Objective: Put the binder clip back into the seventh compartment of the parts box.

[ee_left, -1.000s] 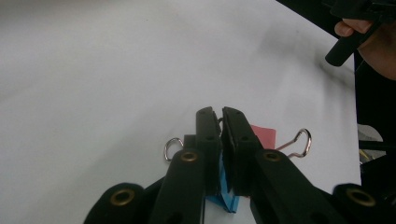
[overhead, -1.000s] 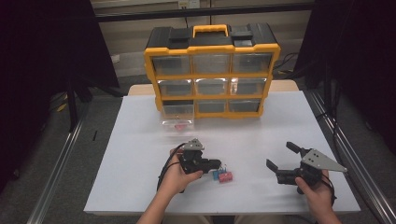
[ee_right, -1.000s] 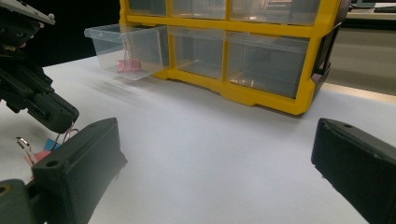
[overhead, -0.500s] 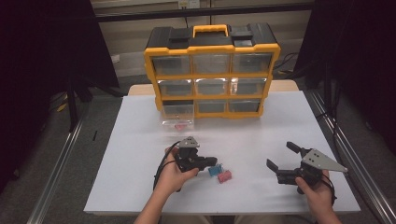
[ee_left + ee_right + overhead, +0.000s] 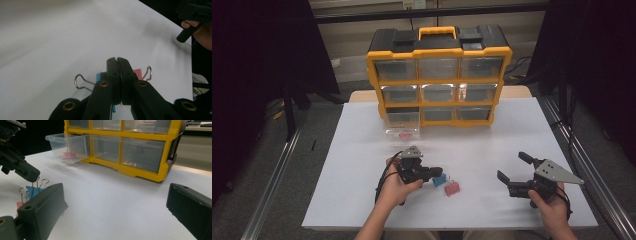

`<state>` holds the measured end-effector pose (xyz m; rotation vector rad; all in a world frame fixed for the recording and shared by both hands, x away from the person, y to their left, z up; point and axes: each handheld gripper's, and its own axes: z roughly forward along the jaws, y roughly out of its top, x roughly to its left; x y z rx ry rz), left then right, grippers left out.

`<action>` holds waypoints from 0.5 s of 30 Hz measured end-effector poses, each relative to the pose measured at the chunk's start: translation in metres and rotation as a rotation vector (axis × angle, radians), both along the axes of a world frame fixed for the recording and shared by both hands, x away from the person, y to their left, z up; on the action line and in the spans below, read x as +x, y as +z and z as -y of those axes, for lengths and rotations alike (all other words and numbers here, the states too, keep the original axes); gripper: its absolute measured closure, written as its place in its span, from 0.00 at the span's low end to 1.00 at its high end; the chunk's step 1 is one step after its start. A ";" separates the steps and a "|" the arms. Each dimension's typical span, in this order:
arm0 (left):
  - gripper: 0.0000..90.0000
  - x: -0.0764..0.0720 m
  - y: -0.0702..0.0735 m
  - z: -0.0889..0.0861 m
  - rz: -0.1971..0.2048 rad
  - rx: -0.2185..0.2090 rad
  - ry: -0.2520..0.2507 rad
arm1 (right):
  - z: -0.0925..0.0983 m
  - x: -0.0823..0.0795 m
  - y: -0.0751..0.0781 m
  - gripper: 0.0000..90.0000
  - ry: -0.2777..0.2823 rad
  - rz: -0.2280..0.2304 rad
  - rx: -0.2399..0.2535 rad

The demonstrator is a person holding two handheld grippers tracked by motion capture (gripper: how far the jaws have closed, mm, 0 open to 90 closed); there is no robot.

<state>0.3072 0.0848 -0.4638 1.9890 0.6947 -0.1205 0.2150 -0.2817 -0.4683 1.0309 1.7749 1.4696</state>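
Best to aim at the yellow parts organizer (image 5: 439, 75) and its one pulled-out clear drawer (image 5: 402, 125), already with a pink clip (image 5: 403, 135) inside. Near the front of the table, left gripper (image 5: 438, 172) with jaws pressed fully together, tips just at the blue binder clip (image 5: 439, 180); impossible to tell whether a wire handle is pinched between them. Before lifting, better to check the hold on the wire, then to raise slowly and carry straight to the drawer, without dragging the pink binder clip (image 5: 452, 188) just beside. Right gripper (image 5: 512, 166) with jaws wide apart and nothing between, well apart to the right; good to keep it waiting there. Around, dark room with black curtains, metal rails and grey floor; under everything, plain white table (image 5: 512, 130), smooth and matte.
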 end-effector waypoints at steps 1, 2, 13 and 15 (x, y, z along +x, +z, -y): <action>0.99 0.000 0.000 0.000 -0.004 0.008 -0.007 | 0.000 0.000 0.000 0.02 0.001 0.000 -0.001; 0.99 0.000 0.000 0.000 -0.005 0.009 -0.009 | 0.000 0.000 0.000 0.02 0.001 0.000 -0.001; 0.98 0.000 -0.005 -0.001 -0.022 0.007 -0.012 | 0.000 0.000 0.000 0.02 0.003 -0.002 0.002; 0.97 0.000 -0.006 0.000 -0.027 0.016 -0.012 | 0.000 0.000 0.000 0.02 0.002 0.002 0.001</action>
